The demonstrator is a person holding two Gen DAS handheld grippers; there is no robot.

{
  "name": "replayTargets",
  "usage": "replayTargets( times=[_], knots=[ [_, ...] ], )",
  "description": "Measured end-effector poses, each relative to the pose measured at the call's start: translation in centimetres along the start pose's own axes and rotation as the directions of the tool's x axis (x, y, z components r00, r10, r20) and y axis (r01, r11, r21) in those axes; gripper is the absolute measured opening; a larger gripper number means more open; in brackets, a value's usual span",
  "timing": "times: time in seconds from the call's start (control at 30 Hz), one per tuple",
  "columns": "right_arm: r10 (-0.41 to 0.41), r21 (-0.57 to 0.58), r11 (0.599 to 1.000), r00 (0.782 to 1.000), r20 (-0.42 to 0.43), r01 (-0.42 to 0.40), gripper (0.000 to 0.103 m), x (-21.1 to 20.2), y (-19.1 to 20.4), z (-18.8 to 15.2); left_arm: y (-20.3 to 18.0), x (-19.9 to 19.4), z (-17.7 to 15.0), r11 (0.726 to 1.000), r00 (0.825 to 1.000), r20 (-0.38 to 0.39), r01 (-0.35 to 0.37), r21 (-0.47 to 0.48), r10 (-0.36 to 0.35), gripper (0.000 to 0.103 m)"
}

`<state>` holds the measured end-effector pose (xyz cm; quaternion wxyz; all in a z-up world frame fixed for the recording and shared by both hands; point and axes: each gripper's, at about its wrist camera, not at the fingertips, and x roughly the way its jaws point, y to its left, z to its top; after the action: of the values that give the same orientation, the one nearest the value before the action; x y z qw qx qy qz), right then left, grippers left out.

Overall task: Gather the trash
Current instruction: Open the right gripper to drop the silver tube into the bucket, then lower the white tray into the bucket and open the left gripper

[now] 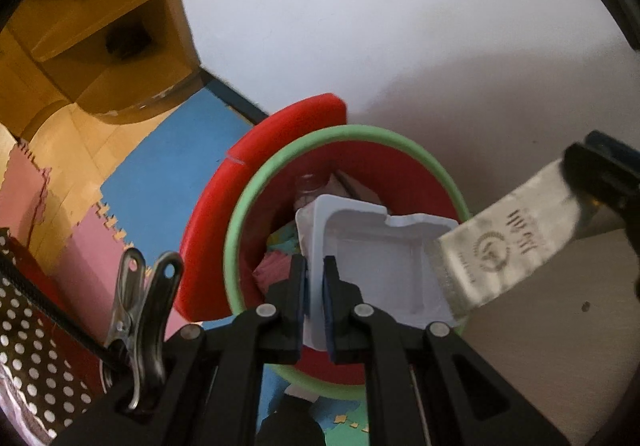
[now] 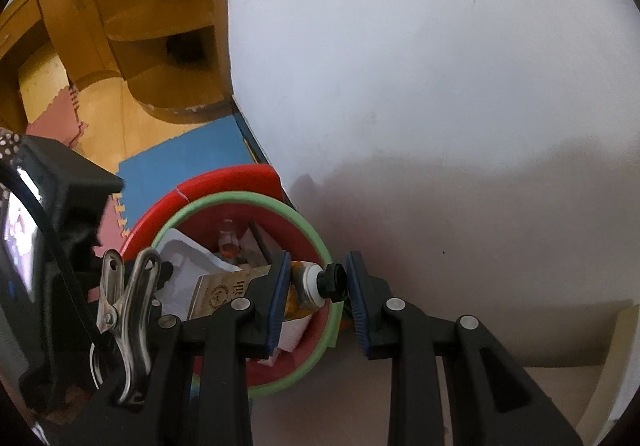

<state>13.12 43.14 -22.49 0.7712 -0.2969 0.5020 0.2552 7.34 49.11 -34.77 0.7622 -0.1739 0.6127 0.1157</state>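
A red bin with a green rim [image 1: 239,230] stands on the floor against the wall, its red lid [image 1: 280,126] tipped open behind it. My left gripper [image 1: 316,274] is shut on the edge of a white plastic tray [image 1: 376,258] held over the bin's mouth. My right gripper [image 2: 318,268] is shut on a yellow tube with a black cap [image 2: 308,288], also over the bin [image 2: 314,236]. The tube's flat silver end [image 1: 500,258] reaches across the tray [image 2: 188,258]. In the left wrist view the right gripper [image 1: 580,178] shows at the right edge.
Inside the bin lie a small clear bottle [image 2: 229,240] and paper scraps. A white wall [image 1: 400,26] rises right behind it. Blue [image 1: 168,166] and pink [image 1: 80,242] foam mats cover the floor, and a wooden shelf unit [image 1: 100,26] stands at the left. Polka-dot fabric [image 1: 28,346] sits at the lower left.
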Motion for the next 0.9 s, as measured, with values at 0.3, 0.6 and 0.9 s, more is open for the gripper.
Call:
replayTargets(
  times=[0.3, 0.6, 0.9],
  knots=[
    [-0.031, -0.064, 0.998, 0.979, -0.202, 0.018, 0.029, 4.8, 1.2, -0.3, -0.5, 3.6, -0.6, 0.999, 0.998, -0.053, 0.037, -0.001, -0.037, 0.009],
    [-0.005, -0.017, 1.0, 0.902, -0.433, -0.003, 0.03, 11.1, 0.7, -0.5, 0.4, 6.0, -1.1, 1.0, 0.997, -0.08, 0.023, -0.009, -0.024, 0.01],
    [-0.229, -0.273, 0.954, 0.887, -0.401, 0.123, 0.03, 10.9, 2.7, -1.1, -1.0, 6.8, -1.7, 1.0, 0.992, -0.123, 0.023, 0.013, -0.021, 0.017]
  ],
)
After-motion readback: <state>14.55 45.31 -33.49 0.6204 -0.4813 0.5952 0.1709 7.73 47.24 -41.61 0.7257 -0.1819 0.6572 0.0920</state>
